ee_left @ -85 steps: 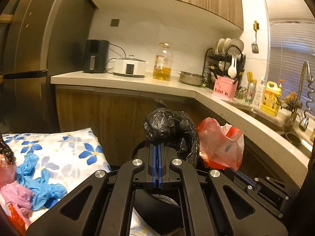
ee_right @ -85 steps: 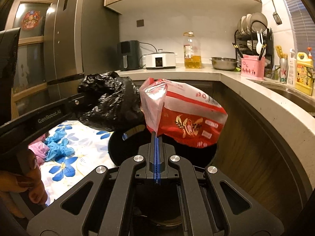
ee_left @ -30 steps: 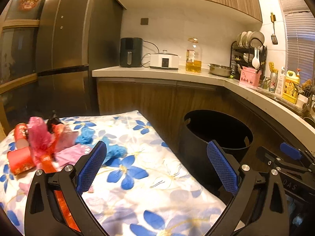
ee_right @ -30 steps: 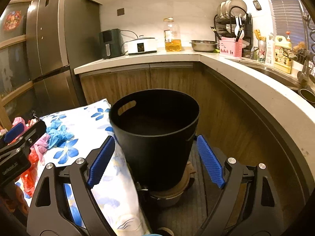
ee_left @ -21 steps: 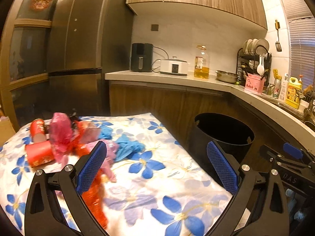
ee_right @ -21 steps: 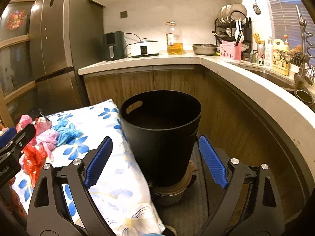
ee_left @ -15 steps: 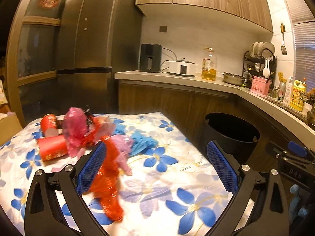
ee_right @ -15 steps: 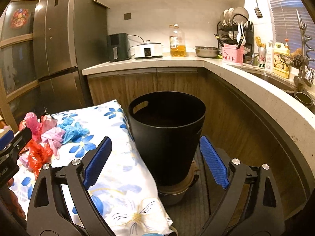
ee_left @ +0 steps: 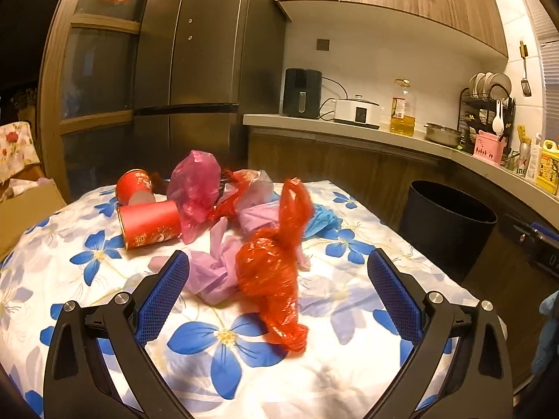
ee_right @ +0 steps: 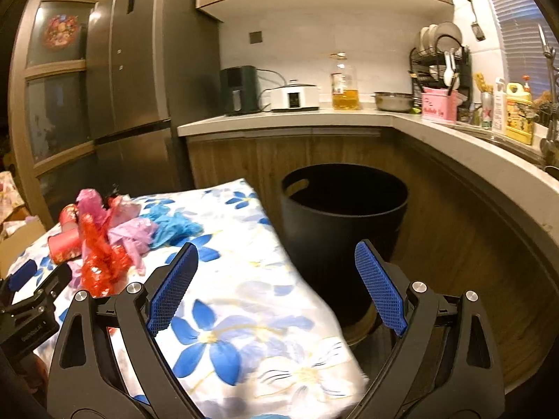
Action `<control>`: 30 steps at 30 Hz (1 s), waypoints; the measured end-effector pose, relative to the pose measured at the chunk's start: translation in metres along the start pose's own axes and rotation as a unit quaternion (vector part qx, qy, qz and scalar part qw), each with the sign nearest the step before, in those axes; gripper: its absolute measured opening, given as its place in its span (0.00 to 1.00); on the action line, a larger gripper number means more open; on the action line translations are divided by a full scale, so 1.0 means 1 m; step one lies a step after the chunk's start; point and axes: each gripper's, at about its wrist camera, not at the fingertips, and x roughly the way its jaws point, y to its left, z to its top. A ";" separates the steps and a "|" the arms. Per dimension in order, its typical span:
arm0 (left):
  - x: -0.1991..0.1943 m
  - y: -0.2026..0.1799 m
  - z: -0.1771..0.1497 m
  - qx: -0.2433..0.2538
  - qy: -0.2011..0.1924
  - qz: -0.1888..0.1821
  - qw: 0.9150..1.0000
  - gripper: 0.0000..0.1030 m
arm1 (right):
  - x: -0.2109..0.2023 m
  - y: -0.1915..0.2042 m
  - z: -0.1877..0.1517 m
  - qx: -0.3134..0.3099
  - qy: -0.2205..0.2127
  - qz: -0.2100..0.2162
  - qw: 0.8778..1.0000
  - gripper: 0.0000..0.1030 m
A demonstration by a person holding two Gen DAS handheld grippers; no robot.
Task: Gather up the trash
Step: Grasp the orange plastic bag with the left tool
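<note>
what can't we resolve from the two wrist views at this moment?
- Contents of the black bin: right wrist view, interior is dark, hidden by its wall.
- Dark item behind the pink bag: left wrist view, mostly covered.
- Print on the red cups: left wrist view, too small.
- Right edge of the floral cloth: right wrist view, motion-blurred.
- Right tool in the left wrist view: cut off at the edge.
- Bottle labels by the sink: too small.

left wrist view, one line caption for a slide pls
Open left gripper faces a red bag among trash on a floral cloth.
</note>
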 end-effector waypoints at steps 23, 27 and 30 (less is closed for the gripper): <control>0.080 -0.005 -0.012 0.021 0.085 -0.004 0.996 0.20 | 0.043 0.032 -0.016 -0.022 0.041 0.026 0.999 0.87; 0.065 0.000 -0.008 0.013 0.066 -0.011 0.998 0.11 | 0.045 0.039 -0.017 -0.026 0.041 0.031 0.998 0.87; 0.046 0.007 -0.001 -0.009 0.051 -0.034 0.998 0.11 | 0.046 0.043 -0.017 -0.027 0.039 0.036 0.998 0.87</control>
